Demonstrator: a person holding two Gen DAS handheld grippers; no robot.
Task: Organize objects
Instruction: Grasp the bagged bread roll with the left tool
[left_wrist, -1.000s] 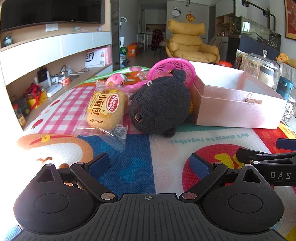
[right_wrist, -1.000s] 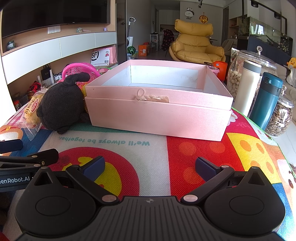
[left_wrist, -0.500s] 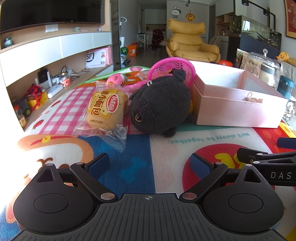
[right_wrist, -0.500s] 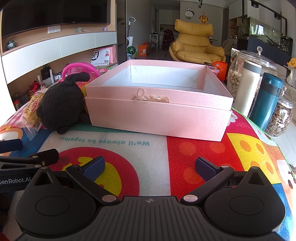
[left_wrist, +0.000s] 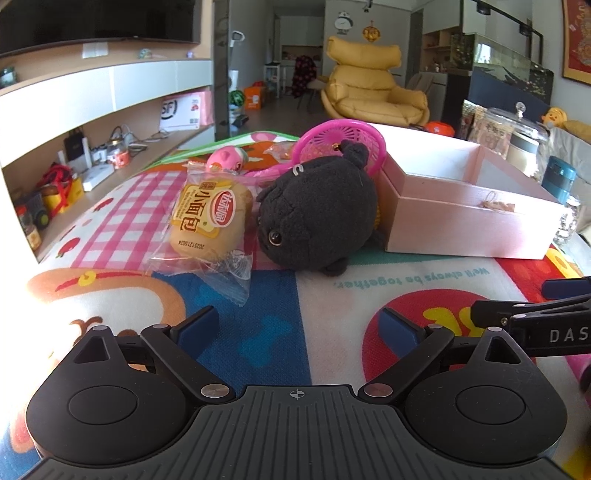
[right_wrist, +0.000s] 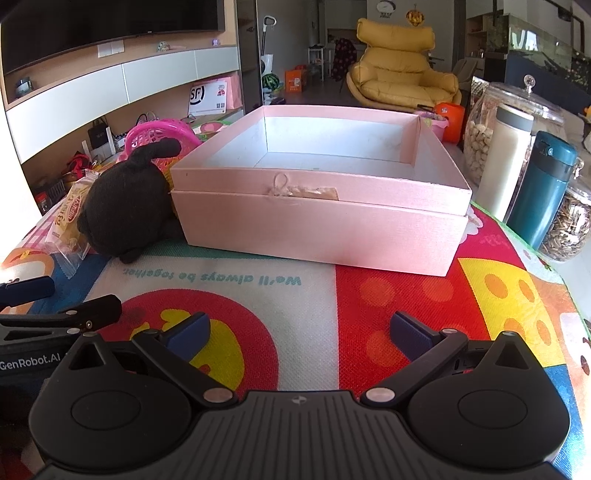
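Crinkly plastic of bread packet (left_wrist: 210, 218) ahead-left of left gripper (left_wrist: 297, 326), touching black plush (left_wrist: 317, 214); slip likely if pinched by wrapper edge. Both grippers, right gripper (right_wrist: 301, 332) included, spread wide, nothing held.

One plush (left_wrist: 317, 214), one box (right_wrist: 317, 221), perhaps two jars (right_wrist: 480, 147).

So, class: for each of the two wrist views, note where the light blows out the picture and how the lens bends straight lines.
Left wrist view: glare whitens the mat at the left edge; shelves bow with fisheye curvature; plush toy stays sharp. Right wrist view: the left border burns out white; the pink box rim curves; jars at right look evenly lit.
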